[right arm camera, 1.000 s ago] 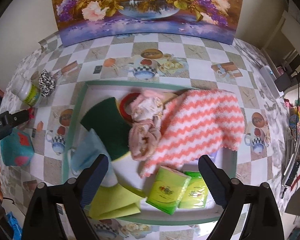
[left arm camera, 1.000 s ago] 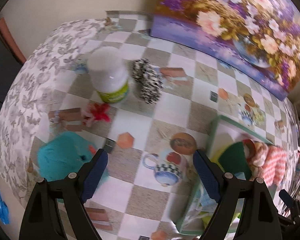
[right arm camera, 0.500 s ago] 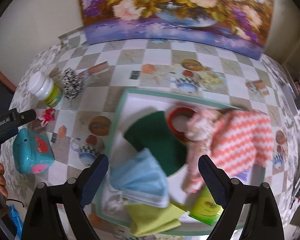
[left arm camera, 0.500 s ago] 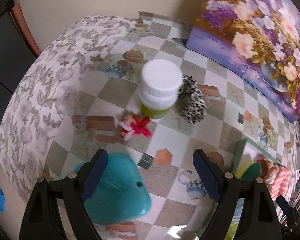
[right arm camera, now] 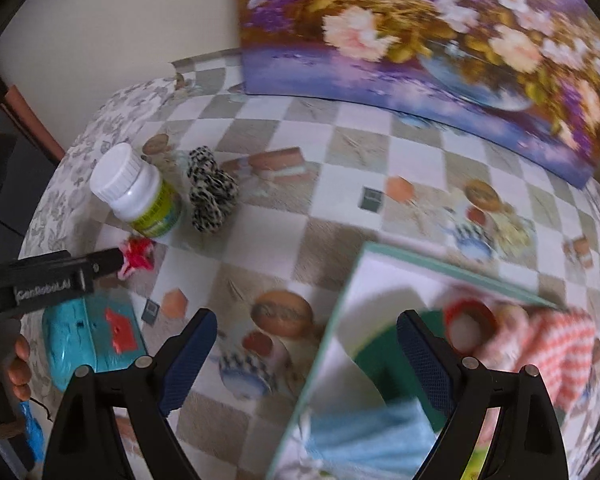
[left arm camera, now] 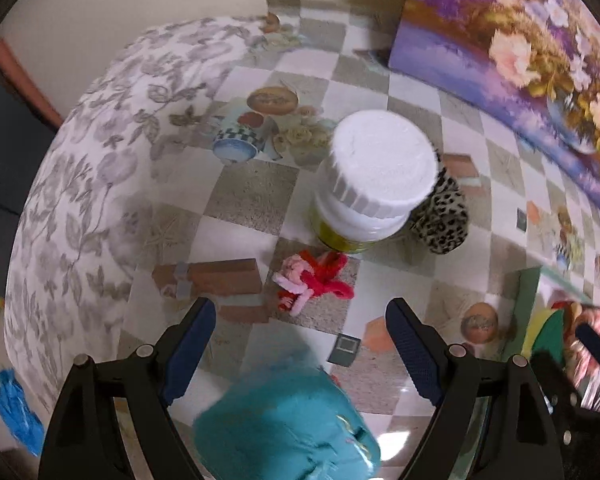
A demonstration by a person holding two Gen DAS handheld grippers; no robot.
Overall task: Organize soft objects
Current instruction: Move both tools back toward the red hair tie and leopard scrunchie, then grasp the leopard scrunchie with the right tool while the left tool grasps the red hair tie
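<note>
A red and pink fuzzy hair tie [left arm camera: 312, 282] lies on the checked tablecloth just ahead of my open, empty left gripper [left arm camera: 300, 356]; it also shows in the right wrist view [right arm camera: 137, 254]. A leopard-print scrunchie [left arm camera: 440, 216] [right arm camera: 212, 196] lies beside a white-capped bottle [left arm camera: 374, 184] [right arm camera: 134, 196]. A teal box [left arm camera: 288, 432] [right arm camera: 92, 340] sits under the left gripper. My right gripper [right arm camera: 306, 356] is open and empty, over the left rim of the green-edged tray [right arm camera: 340, 312]. The tray holds a striped pink cloth [right arm camera: 556, 344], a green pad [right arm camera: 384, 348] and a blue cloth [right arm camera: 364, 436].
A flower painting [right arm camera: 420, 40] leans against the wall at the back of the table. The table's left edge [left arm camera: 52, 220] drops off to a dark floor. A red ring [right arm camera: 468, 324] lies in the tray. The left gripper's body [right arm camera: 52, 280] crosses the right wrist view at left.
My left gripper has moved left and forward toward the red hair tie and the bottle. My right gripper has swung left, from over the tray's contents to over its left rim.
</note>
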